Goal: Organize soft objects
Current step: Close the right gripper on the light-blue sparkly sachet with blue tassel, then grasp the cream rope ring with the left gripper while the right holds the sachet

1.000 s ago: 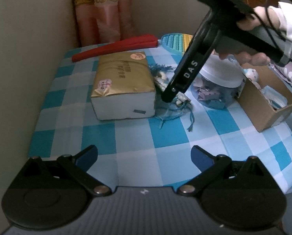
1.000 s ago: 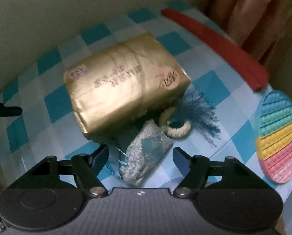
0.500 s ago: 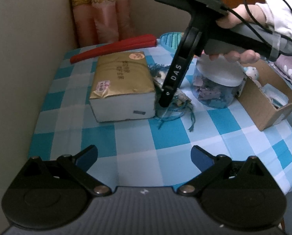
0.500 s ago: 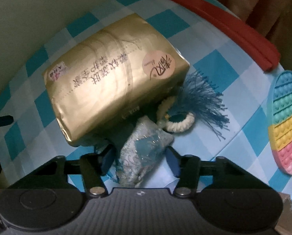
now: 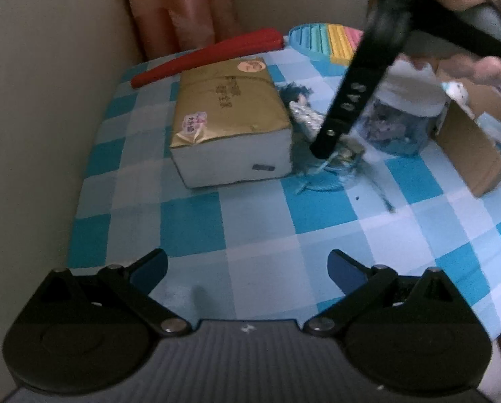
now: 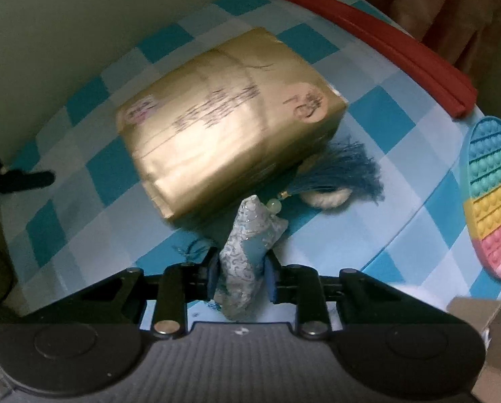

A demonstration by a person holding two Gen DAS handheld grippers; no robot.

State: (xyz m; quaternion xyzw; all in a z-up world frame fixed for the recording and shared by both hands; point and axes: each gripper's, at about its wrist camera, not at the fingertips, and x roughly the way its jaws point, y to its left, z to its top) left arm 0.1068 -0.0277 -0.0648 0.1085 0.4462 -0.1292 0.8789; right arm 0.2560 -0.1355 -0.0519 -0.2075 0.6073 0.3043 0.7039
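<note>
My right gripper (image 6: 240, 275) is shut on a small blue-and-silver fabric sachet (image 6: 247, 252) with a blue tassel (image 6: 337, 171) trailing from it, just in front of a gold tissue pack (image 6: 226, 124). In the left wrist view the right gripper (image 5: 324, 149) reaches down onto the sachet (image 5: 337, 158) beside the gold pack (image 5: 226, 114). My left gripper (image 5: 247, 268) is open and empty, low over the checked tablecloth (image 5: 250, 221) near its front edge.
A red folded fan (image 5: 210, 57) and a rainbow pop mat (image 5: 327, 42) lie at the back. A clear jar with a white lid (image 5: 408, 114) and a cardboard box (image 5: 475, 141) stand to the right. A white ring (image 6: 327, 198) lies by the tassel.
My right gripper has closed from open onto the sachet and lifted it slightly, pulling the tassel along. The left gripper has stayed in place.
</note>
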